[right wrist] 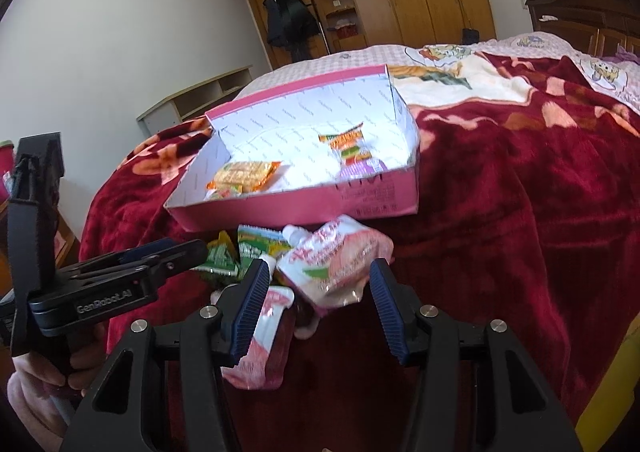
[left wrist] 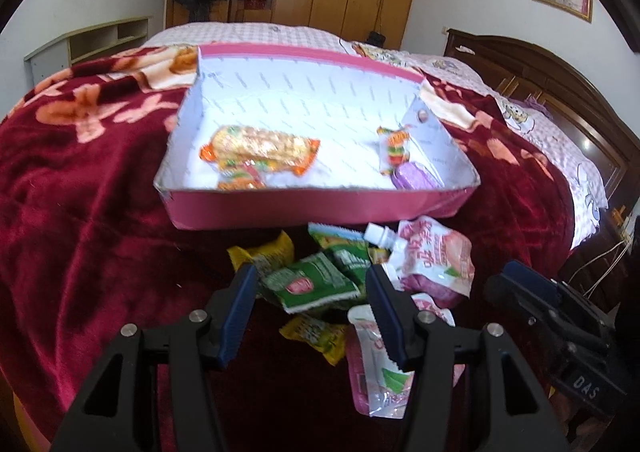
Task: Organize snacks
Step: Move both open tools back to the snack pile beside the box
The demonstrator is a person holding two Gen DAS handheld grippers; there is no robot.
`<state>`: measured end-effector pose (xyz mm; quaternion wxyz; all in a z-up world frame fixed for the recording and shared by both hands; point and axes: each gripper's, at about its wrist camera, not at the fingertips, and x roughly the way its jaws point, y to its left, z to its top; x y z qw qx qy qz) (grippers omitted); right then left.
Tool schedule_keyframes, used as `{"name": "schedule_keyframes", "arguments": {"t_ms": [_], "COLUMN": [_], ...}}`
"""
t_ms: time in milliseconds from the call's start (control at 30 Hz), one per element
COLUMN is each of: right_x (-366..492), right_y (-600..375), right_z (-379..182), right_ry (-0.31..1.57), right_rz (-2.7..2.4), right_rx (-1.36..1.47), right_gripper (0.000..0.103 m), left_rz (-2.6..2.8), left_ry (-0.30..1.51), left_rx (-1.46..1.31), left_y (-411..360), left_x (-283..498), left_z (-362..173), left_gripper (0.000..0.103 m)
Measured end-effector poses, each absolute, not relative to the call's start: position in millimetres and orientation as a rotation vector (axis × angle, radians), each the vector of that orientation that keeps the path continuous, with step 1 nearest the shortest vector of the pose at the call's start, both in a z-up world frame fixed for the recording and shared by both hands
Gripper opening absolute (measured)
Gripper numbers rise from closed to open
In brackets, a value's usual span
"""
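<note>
claws (left wrist: 310, 316) (right wrist: 316, 308): 2 apart | pink pouches (left wrist: 436, 256): 2 | box (left wrist: 312, 208): 1

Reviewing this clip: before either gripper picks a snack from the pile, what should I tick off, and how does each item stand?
1. Left gripper fingers apart, nothing held: ok.
2. Right gripper fingers apart, nothing held: ok.
3. Green packet lined up between the left fingers: ok.
4. Pink pouch lined up between the right fingers: ok.
5. Pink box has room: ok.
6. Snacks overlap, single pick: cannot tell.
</note>
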<state>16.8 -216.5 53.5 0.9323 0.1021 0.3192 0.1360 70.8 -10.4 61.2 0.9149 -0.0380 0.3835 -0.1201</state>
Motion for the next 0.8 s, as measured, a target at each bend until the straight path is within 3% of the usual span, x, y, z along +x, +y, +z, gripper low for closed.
{"name": "schedule_keyframes", "arguments": {"t_ms": [800], "right_x": [12], "right_y": [-223], "right_z": [34], "right_ry": [0.693], "right_rz": [0.297], "right_rx": [0.255], "right_gripper": [0.054], "left_rz": [-0.206], "left_ry": [0.804], "left_rx": [-0.141], "left_y": [-13], "left_x": [86], "left_z": [33], "left_gripper": [0.059]}}
